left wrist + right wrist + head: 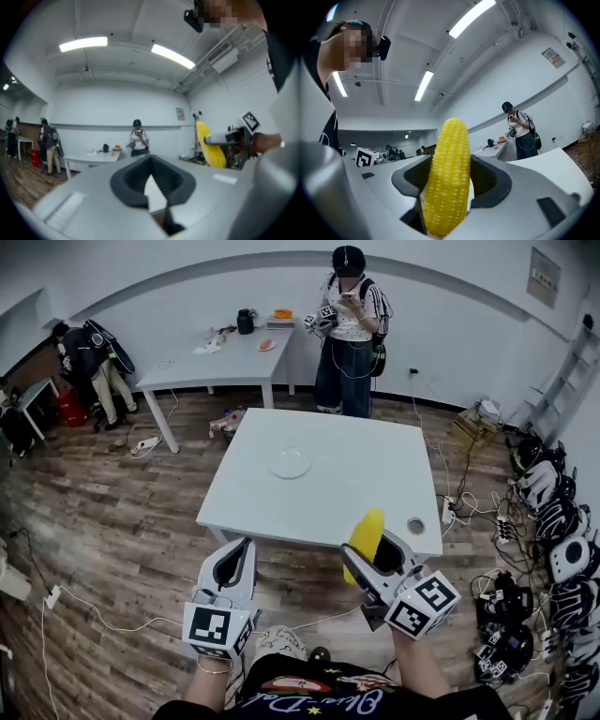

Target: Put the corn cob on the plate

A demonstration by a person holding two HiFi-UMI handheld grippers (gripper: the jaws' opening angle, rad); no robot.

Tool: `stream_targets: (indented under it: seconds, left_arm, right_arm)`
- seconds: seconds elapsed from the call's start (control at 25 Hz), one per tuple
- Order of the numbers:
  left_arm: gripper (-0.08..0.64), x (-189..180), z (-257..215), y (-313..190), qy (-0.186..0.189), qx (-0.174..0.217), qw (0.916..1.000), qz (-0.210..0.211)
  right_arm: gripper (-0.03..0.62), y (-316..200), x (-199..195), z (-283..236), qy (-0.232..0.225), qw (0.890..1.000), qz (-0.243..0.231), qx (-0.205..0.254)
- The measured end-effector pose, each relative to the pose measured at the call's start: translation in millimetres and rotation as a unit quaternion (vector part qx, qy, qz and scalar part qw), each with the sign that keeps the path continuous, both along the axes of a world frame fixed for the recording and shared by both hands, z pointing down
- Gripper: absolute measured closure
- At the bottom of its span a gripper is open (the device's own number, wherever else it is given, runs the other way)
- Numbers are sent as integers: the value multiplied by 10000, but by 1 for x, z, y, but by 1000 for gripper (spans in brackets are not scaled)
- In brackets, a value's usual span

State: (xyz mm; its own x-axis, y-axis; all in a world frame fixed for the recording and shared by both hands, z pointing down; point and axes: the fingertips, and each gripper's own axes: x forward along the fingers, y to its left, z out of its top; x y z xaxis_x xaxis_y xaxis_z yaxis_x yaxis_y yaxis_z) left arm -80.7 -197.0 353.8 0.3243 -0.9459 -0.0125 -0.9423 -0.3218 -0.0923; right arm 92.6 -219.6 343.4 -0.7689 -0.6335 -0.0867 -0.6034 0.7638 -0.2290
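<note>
Right hand-held gripper (374, 562) clamped on corn cob (365, 532); left hand-held gripper (240, 559) closed, empty; plate (291, 463) mid-table (375, 451).

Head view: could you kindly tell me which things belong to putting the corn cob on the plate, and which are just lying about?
Job in hand: corn cob, clamped in the right gripper; plate, empty, on the white table.
Lying about: small round object near the table's right corner; clutter on the far table; gear on the floor at right; left gripper, shut, idle.
</note>
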Motion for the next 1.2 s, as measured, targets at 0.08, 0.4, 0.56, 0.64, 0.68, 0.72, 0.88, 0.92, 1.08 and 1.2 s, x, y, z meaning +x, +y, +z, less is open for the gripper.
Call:
stream_targets:
  seconds: [0.08, 0.4, 0.56, 0.64, 0.68, 0.72, 0.88, 0.92, 1.08, 1.2]
  left_arm:
    - [569, -8, 5, -30, 23, -65, 10000, 71]
    - [569, -33, 25, -165, 138, -179, 9986, 472]
    - [569, -58, 29, -231, 179, -222, 9976, 637]
    - [569, -74, 31, -258, 109, -242, 9972, 700]
    - [569, -83, 29, -271, 52, -213, 9972, 717]
    - [569, -92, 27, -283, -3, -174, 9972, 728]
    - [569, -123, 28, -326, -22, -153, 9973, 724]
    - [569, -130, 31, -335, 22, -200, 9973, 710]
    - [569, -151, 41, -359, 180, -384, 9964, 737]
    - [569, -158, 46, -370, 292, -460, 9953, 796]
  right_arm:
    - [330, -25, -13, 7, 28, 9999, -5, -108]
    - [329, -153, -58, 38, 444, 9979, 179, -447]
    - [330, -228, -95, 59, 664, 9954, 148, -678]
    - [330, -259, -117, 78, 927, 9917, 110, -886]
    - [329, -275, -127, 90, 1129, 9886, 89, -992]
    - [330, -292, -136, 103, 1335, 9848, 75, -1108]
    - [330, -361, -160, 156, 2270, 9627, 105, -1470]
    - [330, -376, -165, 169, 2487, 9557, 97, -1570]
    - [330, -410, -184, 213, 3209, 9268, -40, -1949]
    - [330, -426, -197, 237, 3657, 9057, -170, -2135]
